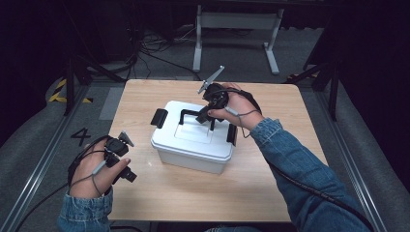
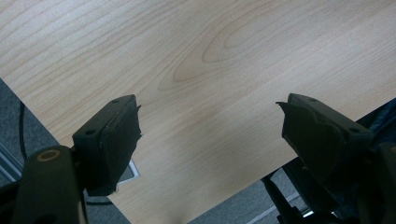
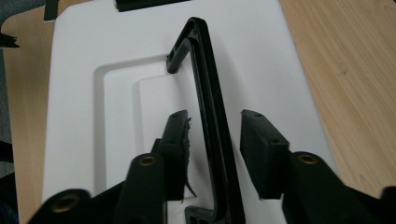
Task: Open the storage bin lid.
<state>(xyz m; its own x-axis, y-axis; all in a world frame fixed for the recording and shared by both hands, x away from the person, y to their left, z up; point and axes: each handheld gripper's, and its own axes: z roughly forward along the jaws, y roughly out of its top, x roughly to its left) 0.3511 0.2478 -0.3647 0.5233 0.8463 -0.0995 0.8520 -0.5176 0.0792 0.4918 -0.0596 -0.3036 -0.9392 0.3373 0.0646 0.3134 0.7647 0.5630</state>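
Handle (image 3: pixel 210 121) between hand-held gripper (image 3: pixel 212 140) pads, untouched

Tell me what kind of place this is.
Probably a lab or recording studio: a lone wooden table with a white box, loose cables on grey carpet, hazard tape, and a metal stand behind.

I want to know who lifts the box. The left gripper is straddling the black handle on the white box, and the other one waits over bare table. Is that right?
Not quite: you swapped the sides. The right gripper straddles the black handle on the white box; the right gripper view shows the bar between its jaws, with gaps either side. The left gripper waits over bare table.
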